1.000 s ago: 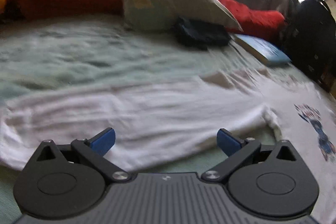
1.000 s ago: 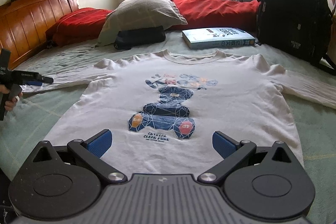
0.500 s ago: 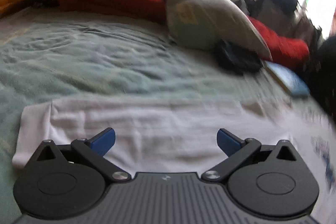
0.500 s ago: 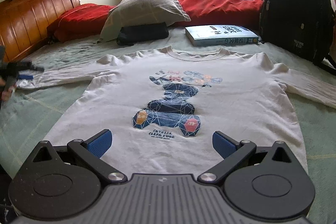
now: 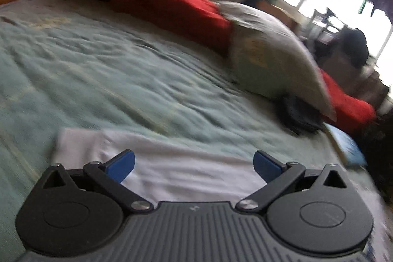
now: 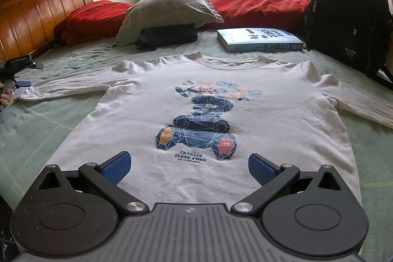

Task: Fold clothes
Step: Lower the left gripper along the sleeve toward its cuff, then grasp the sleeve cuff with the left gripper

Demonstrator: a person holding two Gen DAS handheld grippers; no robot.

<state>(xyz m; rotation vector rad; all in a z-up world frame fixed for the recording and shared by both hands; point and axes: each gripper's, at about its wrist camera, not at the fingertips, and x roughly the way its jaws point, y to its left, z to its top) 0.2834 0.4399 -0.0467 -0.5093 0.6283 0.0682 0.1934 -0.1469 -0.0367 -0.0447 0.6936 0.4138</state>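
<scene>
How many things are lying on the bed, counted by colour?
White: 1, shirt
Red: 2, pillow, blanket
Grey: 1, pillow
Black: 2, pouch, backpack
Blue: 1, book
Total: 7

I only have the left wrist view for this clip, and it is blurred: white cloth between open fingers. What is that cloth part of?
Observer: It is the end of one long sleeve of a white sweatshirt spread flat, print side up, on the bed.
Operator: Where is the other gripper?
Observer: The right gripper is at the sweatshirt's bottom hem, open, gripping nothing.
Operator: Is the left gripper on the sleeve yet?
Observer: From the right wrist view the left gripper sits right at the cuff, at the frame's edge; whether it touches the cloth is too small to tell.
Operator: Anything near the collar?
Observer: A light blue book lies just beyond it, apart from the cloth.
</scene>
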